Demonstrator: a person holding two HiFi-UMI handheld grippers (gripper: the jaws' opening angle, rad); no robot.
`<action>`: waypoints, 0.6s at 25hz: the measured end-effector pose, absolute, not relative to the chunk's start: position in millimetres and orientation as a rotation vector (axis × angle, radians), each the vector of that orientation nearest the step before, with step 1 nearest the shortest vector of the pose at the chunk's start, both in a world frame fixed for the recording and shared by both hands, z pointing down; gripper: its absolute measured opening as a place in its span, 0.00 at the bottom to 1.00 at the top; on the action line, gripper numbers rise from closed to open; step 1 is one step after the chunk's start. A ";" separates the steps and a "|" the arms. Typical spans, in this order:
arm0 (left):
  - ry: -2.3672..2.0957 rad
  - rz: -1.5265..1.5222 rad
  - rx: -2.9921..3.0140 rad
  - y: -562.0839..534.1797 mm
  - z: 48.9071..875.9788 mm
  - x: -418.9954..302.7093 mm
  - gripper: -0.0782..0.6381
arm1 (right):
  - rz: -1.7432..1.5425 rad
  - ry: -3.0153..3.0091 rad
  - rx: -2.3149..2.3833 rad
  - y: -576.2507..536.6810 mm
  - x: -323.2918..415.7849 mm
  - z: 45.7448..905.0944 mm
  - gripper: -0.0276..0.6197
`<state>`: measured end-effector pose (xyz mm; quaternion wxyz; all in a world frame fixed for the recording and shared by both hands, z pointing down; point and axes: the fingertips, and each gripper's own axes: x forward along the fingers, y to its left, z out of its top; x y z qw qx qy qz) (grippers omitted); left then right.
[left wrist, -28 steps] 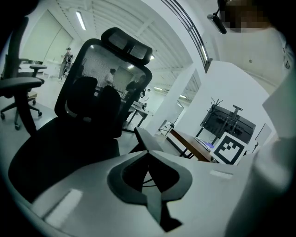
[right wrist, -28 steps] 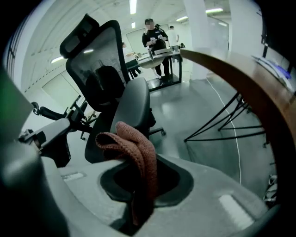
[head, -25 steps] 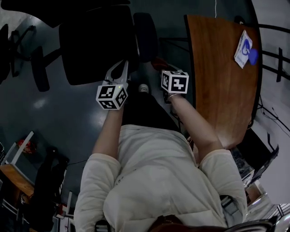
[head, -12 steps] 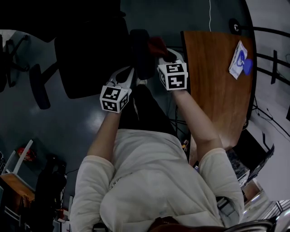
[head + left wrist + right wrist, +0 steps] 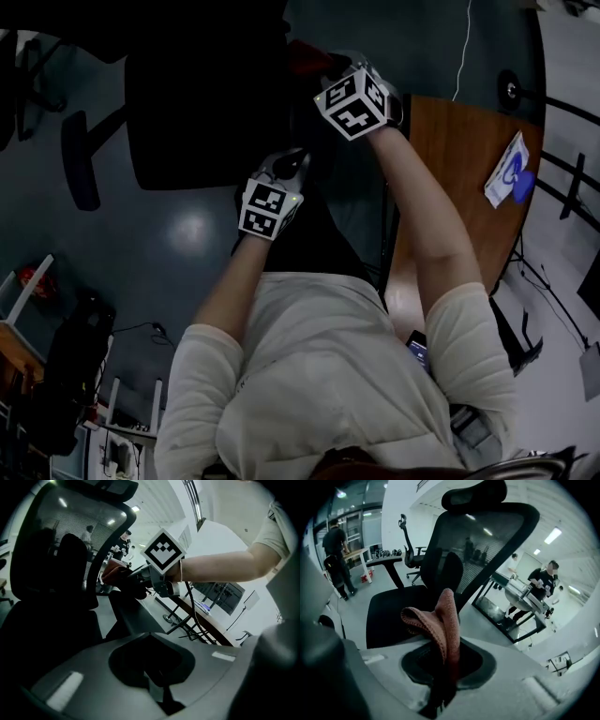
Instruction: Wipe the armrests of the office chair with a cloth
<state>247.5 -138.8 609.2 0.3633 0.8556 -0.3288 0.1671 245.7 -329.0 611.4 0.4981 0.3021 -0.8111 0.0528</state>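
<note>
**Pale shirt, dark trousers, marked tongs**

A pale short-sleeved shirt and dark trousers are worn. Light grey casings are seen on the left tongs and the right tongs. The left cube and the right cube are printed with black-and-white square markers.

Head view looks steeply down; both gripper views look level, close, at the office chair.

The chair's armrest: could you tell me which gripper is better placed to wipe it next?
Right: the right gripper holds the cloth over the armrest; the left gripper is shut and empty.
</note>
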 end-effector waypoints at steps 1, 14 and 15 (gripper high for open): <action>-0.851 0.441 2.202 -139.6 610.5 246.3 0.13 | 0.133 -1.953 0.701 -330.1 242.5 617.6 0.12; -0.928 0.440 2.190 -144.4 613.5 239.2 0.13 | 0.204 -1.862 0.623 -318.7 270.1 639.6 0.12; -0.933 0.445 2.187 -144.4 613.8 239.7 0.13 | 0.243 -1.867 0.638 -315.3 274.5 639.8 0.12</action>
